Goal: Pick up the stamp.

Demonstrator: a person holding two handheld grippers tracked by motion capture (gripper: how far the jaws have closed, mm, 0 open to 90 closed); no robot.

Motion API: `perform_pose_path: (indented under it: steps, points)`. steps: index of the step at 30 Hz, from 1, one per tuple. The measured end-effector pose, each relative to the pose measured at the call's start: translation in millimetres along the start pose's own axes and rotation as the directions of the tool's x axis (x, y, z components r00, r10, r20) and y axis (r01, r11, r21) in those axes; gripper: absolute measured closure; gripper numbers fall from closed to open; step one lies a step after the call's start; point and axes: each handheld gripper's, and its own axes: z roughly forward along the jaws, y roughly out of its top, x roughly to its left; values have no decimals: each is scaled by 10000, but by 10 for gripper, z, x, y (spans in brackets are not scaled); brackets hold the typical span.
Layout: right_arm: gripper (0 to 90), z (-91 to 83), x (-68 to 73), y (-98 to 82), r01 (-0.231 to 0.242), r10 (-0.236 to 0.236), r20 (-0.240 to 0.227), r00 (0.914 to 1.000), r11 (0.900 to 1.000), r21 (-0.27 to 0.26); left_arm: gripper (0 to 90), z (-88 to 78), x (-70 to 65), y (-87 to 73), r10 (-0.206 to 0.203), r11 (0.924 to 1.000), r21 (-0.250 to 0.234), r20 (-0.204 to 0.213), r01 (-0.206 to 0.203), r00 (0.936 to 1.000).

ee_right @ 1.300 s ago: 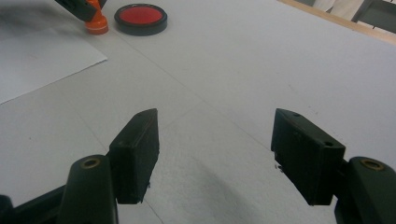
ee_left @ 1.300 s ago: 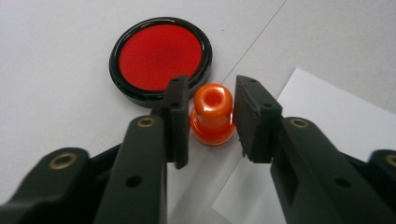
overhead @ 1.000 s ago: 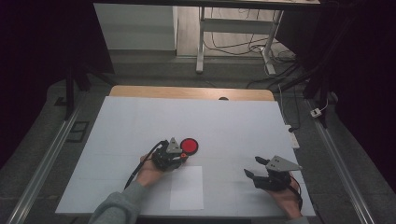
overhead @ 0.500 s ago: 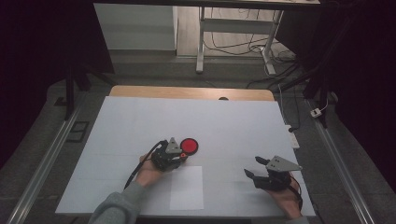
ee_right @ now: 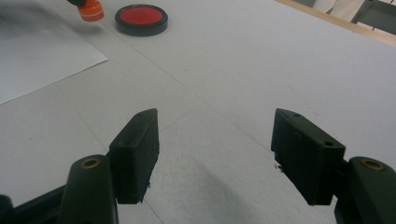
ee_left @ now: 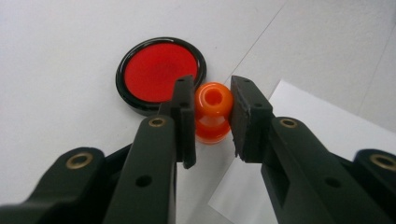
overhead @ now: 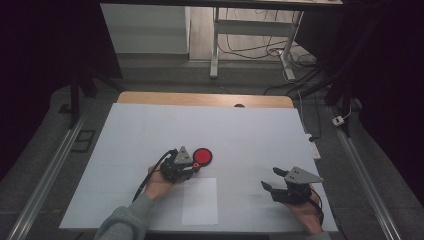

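White tabletop [overhead: 150,130]: left claw [ee_left: 212,116] clamps orange stamp [ee_left: 213,112], hollow-topped up close; right claw [ee_right: 215,158] apart.

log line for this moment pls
left gripper: shut on orange stamp | beside red ink pad | right gripper: open, nothing between jaws | paper sheet: on table

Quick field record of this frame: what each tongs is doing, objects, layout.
left tongs: shut on orange stamp
right tongs: open, nothing between them, over bare table
ink pad: round, red in black rim, lid off, just beyond the stamp
paper sheet: white, flat, near front edge, next to the stamp
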Motion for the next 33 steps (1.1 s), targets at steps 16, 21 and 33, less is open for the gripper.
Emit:
perform_pose_path:
  steps: [16, 21, 33]
  points:
    - [319, 9, 4, 4, -30, 30, -21, 10000, 10000, -50, 716, -200, 25, 27, -119, 9986, -519, 23, 120, 9999]
    - [319, 9, 6, 7, -3, 3, -2, 10000, 10000, -28, 716, -259, 28, 26, -140, 9978, -650, 42, 142, 9999]
    - [319, 17, 11, 6, 16, -16, 8, 10000, 10000, -50, 716, -379, 44, 8, -238, 9956, -905, 281, 262, 9993]
